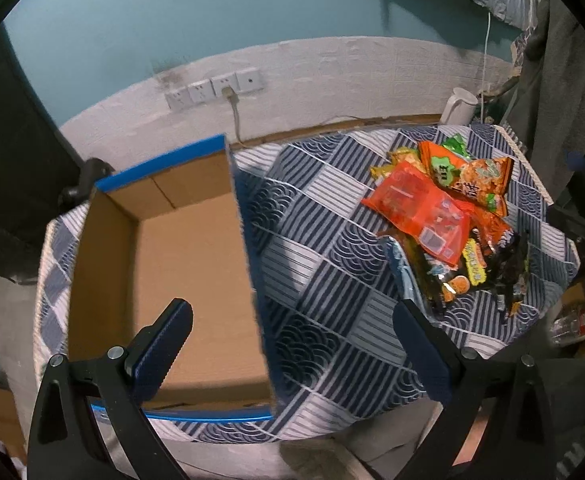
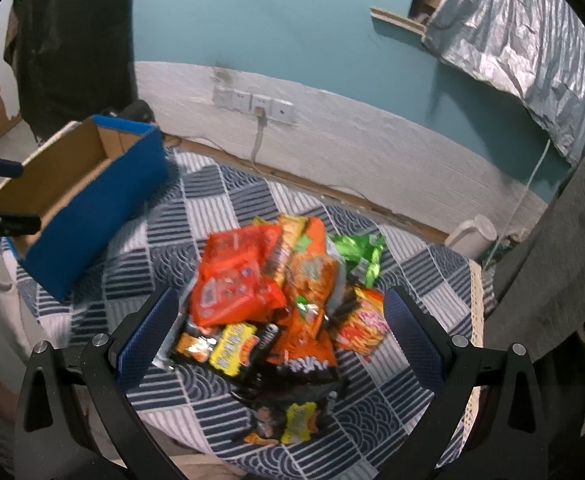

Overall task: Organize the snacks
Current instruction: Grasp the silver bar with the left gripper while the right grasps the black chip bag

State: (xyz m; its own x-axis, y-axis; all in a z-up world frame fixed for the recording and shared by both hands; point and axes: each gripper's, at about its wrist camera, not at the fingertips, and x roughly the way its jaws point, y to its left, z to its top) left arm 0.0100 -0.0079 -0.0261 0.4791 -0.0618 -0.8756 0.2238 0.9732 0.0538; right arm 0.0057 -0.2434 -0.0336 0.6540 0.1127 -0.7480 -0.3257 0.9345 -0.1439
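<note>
1. Two views are being catalogued; the left wrist view comes first. Blur is softening the near rim of the cardboard box [image 1: 196, 264], and the printing on the packets is not legible.
2. Left gripper [image 1: 292, 344]: it is hanging wide open above the patterned tablecloth [image 1: 324, 280], gripping nothing. Its left finger is overlapping the box interior; its right finger is sitting just beside the near end of the snack pile [image 1: 448, 220].
3. Box: it is standing open-topped on the left part of the cloth, showing no contents, with blue outer walls and its long axis running away from the camera toward the wall sockets [image 1: 212, 90].
4. Snack pile: it is lying ahead and to the right of the gripper, well apart from the box. An orange packet [image 1: 420, 210] is lying uppermost, its long axis slanting from upper left to lower right. A white kettle [image 1: 458, 106] is standing behind the pile, at the cloth's far edge.
5. Right wrist view: motion blur is smearing the whole pile [image 2: 276, 304], and lower packets are largely hidden under upper ones.
6. Right gripper [image 2: 280, 344]: it is spread wide and holding nothing, its fingers framing the pile's near half.
7. Box [image 2: 80, 196]: it is sitting far left, partly cut by the other gripper's frame, its long side slanting from lower left to upper right.
</note>
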